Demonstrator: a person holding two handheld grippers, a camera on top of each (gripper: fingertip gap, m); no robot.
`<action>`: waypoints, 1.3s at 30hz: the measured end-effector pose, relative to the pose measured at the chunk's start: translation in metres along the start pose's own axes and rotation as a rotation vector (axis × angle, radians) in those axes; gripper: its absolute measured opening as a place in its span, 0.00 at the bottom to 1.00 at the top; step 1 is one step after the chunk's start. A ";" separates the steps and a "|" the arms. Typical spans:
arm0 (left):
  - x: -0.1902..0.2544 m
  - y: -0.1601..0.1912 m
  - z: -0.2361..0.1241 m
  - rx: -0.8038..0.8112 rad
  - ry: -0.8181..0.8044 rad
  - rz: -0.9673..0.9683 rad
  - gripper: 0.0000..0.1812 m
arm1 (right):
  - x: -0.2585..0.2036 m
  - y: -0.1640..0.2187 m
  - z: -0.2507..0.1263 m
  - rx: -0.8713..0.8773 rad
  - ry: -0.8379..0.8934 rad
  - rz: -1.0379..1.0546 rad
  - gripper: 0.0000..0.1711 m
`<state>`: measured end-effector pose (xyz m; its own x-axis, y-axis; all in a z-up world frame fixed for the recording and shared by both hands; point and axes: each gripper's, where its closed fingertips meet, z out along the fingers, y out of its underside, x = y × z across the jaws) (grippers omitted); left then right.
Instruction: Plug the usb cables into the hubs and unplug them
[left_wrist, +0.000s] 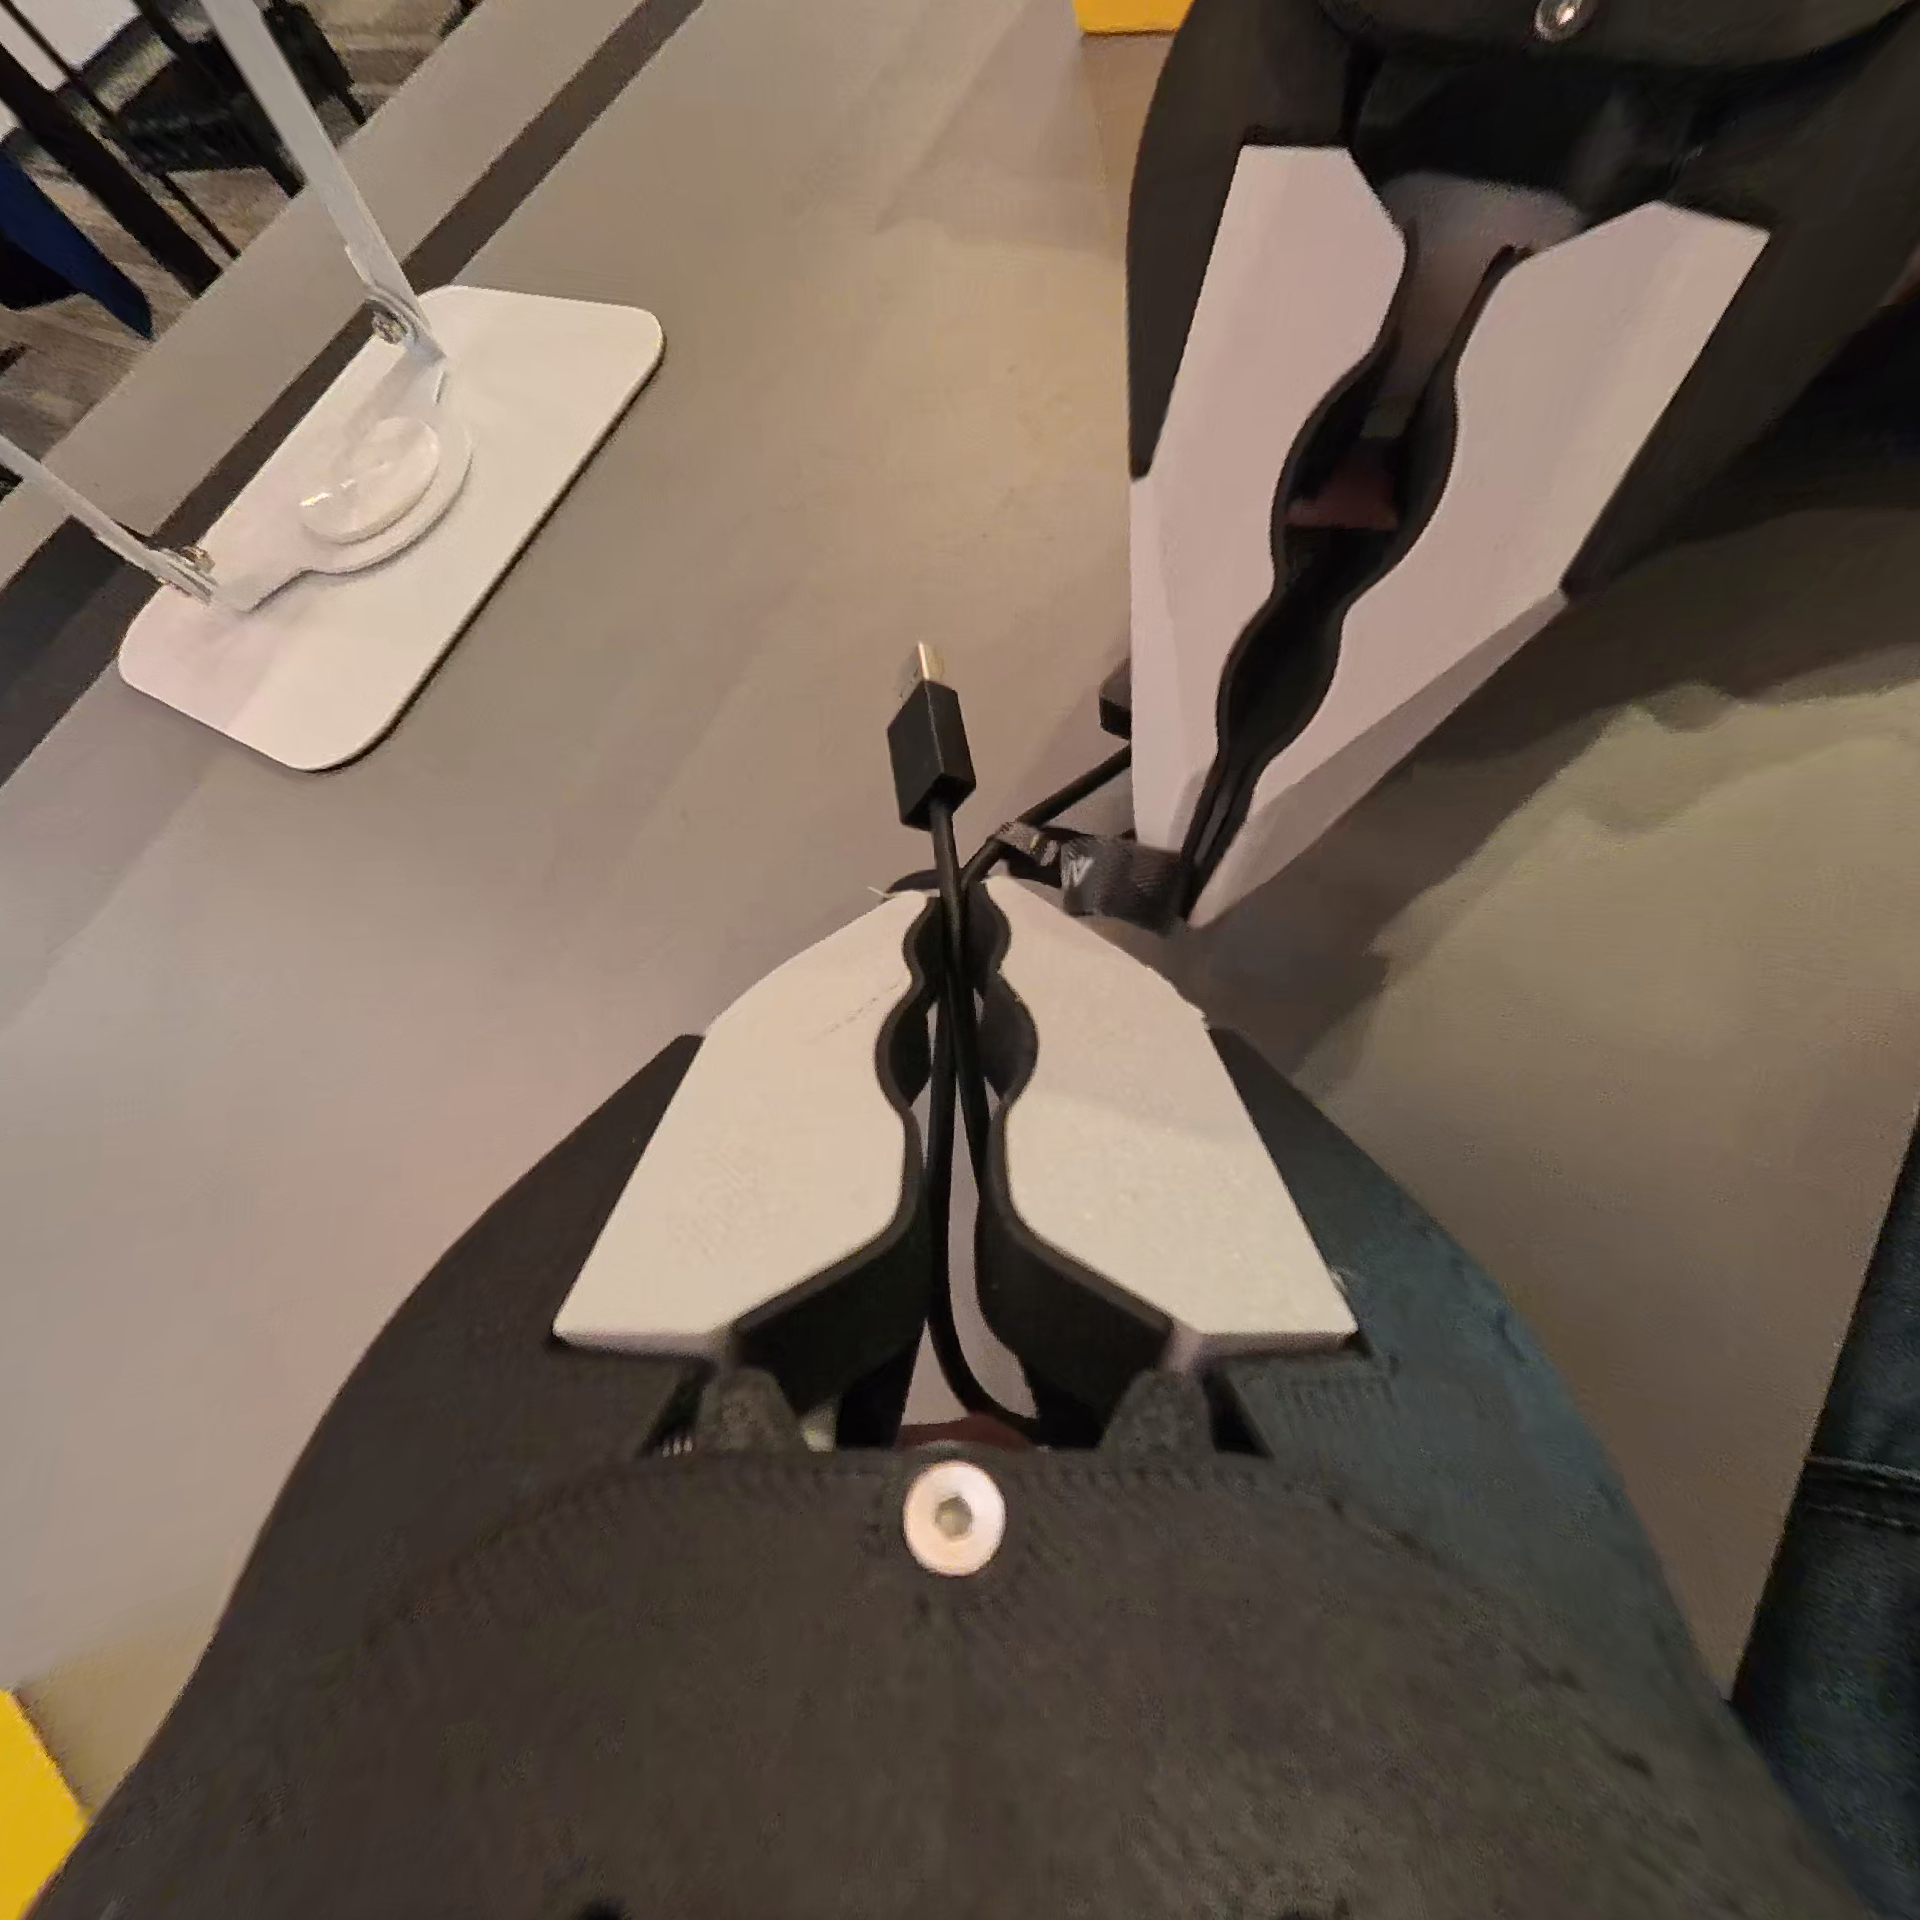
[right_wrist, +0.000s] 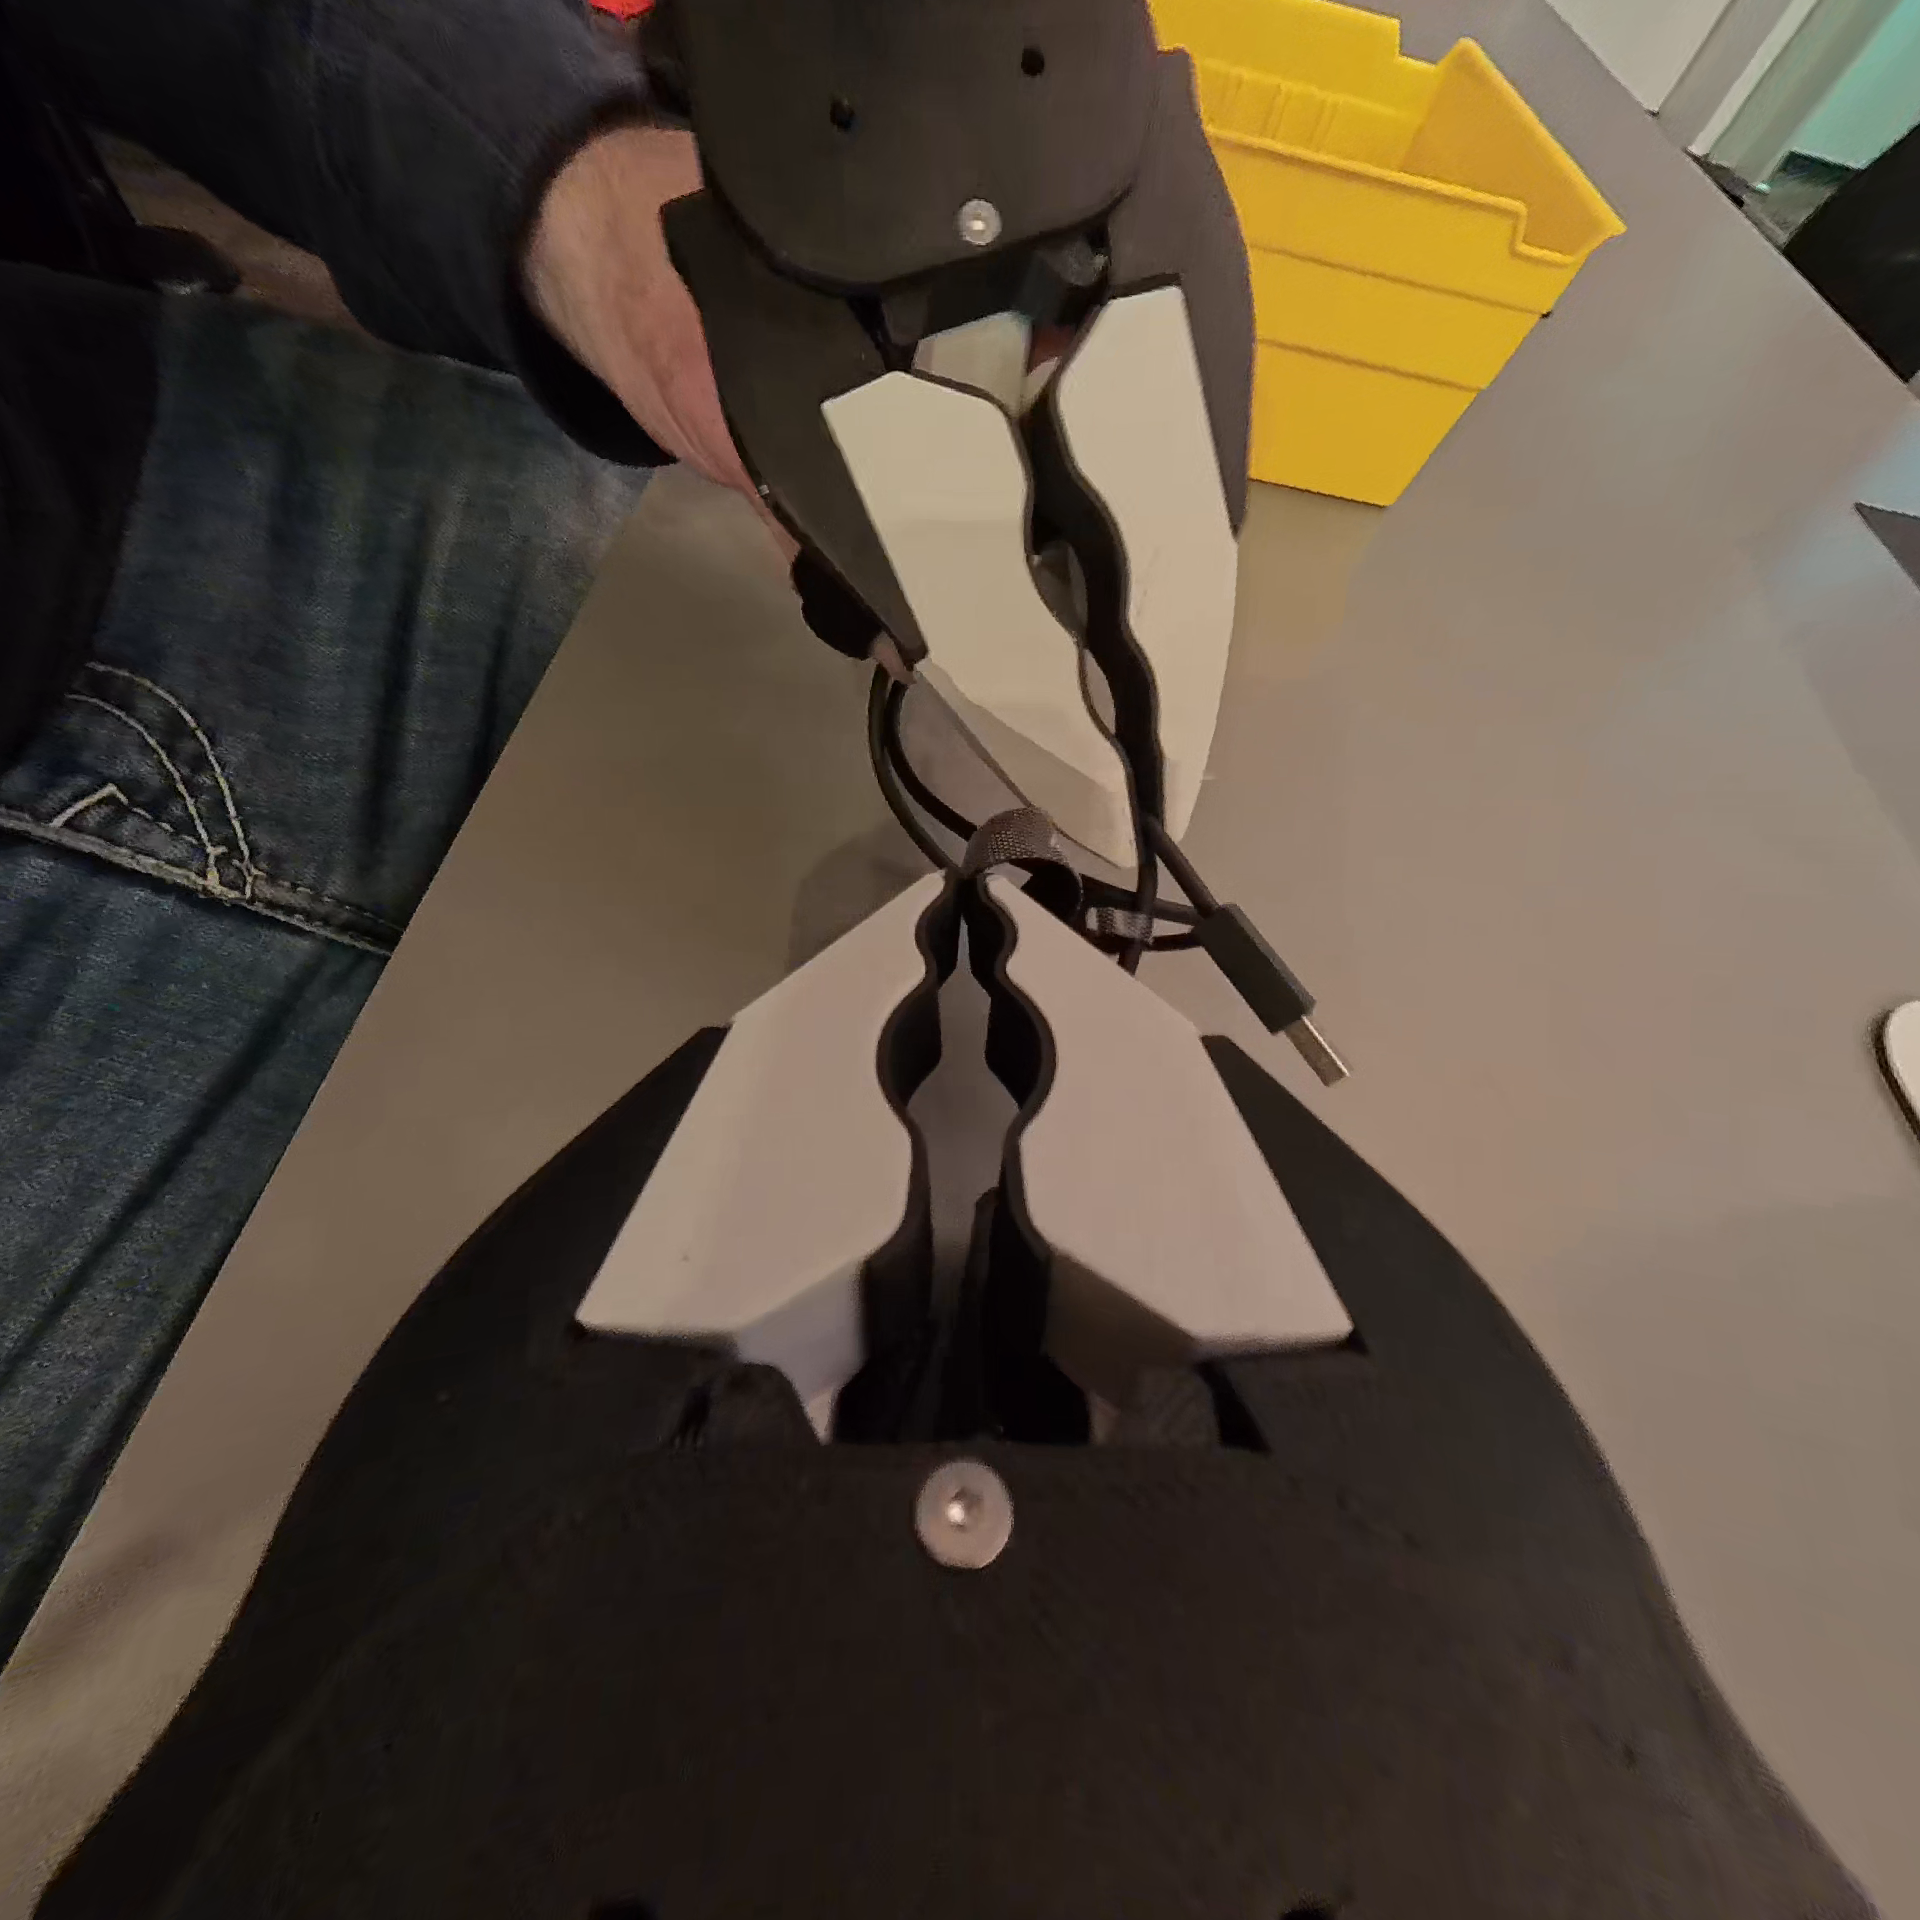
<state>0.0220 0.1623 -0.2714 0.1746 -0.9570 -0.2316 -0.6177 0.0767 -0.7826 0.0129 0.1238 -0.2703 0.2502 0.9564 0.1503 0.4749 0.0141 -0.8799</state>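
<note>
Two grippers — left gripper (left_wrist: 951, 904), right gripper (right_wrist: 961, 883) — pinch one black USB cable (left_wrist: 932, 753).

Each gripper, the left gripper (left_wrist: 951, 894) and the right gripper (right_wrist: 961, 883), has a rough matte black printed body, rounded and broad, with one silver hex screw (left_wrist: 953, 1527) set centrally. Two white angular fingers (left_wrist: 790, 1143) carry wavy black rubber inner edges. The person wears a dark sleeve (right_wrist: 395, 177) and blue jeans (right_wrist: 208, 831) with pale stitching.
</note>
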 end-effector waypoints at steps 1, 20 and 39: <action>-0.001 -0.001 0.000 0.001 -0.011 -0.002 0.02 | 0.003 -0.003 -0.003 0.020 0.009 0.021 0.00; -0.010 -0.003 -0.003 -0.049 -0.128 0.050 0.02 | 0.012 -0.013 0.007 -0.001 0.038 0.269 0.00; 0.000 0.001 0.005 -0.072 -0.089 -0.033 0.02 | -0.005 -0.005 -0.005 -0.078 0.126 -0.171 0.00</action>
<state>0.0252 0.1637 -0.2752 0.2607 -0.9300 -0.2592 -0.6636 0.0223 -0.7477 0.0135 0.1172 -0.2639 0.2617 0.8980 0.3538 0.5818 0.1457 -0.8002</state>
